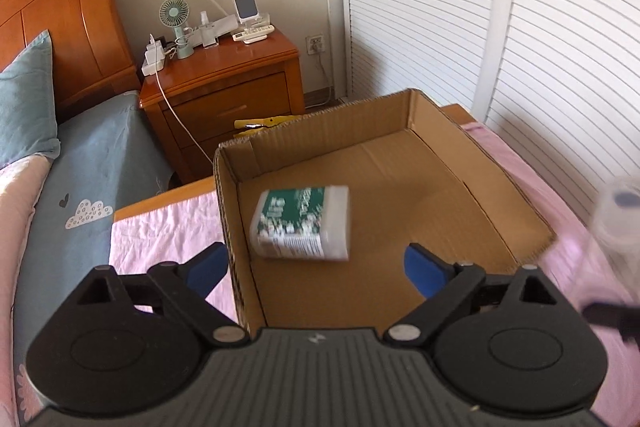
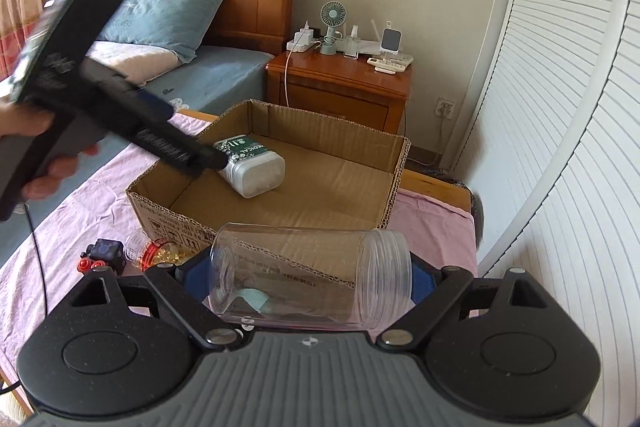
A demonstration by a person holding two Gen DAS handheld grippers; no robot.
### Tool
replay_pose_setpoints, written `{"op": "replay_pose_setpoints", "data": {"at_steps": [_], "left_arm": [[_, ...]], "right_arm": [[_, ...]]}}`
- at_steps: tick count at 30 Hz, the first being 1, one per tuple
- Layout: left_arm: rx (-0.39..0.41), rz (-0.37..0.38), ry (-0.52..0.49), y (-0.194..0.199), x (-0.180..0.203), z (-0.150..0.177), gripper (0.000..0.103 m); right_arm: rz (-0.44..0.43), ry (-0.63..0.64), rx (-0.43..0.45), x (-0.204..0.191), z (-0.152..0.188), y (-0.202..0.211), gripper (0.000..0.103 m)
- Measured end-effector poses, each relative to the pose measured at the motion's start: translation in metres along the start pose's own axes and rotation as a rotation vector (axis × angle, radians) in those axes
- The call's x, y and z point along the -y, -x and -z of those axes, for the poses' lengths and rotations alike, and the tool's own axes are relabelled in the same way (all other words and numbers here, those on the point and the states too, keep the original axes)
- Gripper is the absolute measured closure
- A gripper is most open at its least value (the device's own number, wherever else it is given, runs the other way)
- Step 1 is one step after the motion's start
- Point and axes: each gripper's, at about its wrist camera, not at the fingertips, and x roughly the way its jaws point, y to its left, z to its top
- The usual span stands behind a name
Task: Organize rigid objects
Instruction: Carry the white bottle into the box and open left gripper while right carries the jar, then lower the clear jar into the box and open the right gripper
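Clear jar clamped sideways between right gripper fingers.

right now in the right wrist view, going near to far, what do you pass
clear jar in the right claw → cardboard box → green-label bottle → nightstand → small fan
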Motion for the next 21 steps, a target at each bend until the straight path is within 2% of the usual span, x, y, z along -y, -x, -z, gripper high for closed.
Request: {"op": "replay_pose_setpoints", "data": {"at_steps": [3, 9, 14, 21], "left_arm": [[0.006, 0.017, 0.018, 0.026, 0.002, 0.018, 0.007], [0.053, -0.072, 0.050, 0.060, 0.010, 0.056, 0.003], [0.097, -0.126, 0.097, 0.072, 0.011, 0.077, 0.003], [0.078, -0.139, 0.129, 0.068, 0.006, 0.087, 0.003]], "right_arm": [[-0.002, -0.015, -0.001, 0.000, -0.003, 0.000, 0.009], [-0.021, -0.064, -0.009, 0.007, -0.020, -0.008, 0.009], [-0.037, -0.096, -0.036, 0.014, -0.040, -0.028, 0.009], [-0.021, -0.115, -0.103, 0.020, -0.070, -0.078, 0.009]]}}
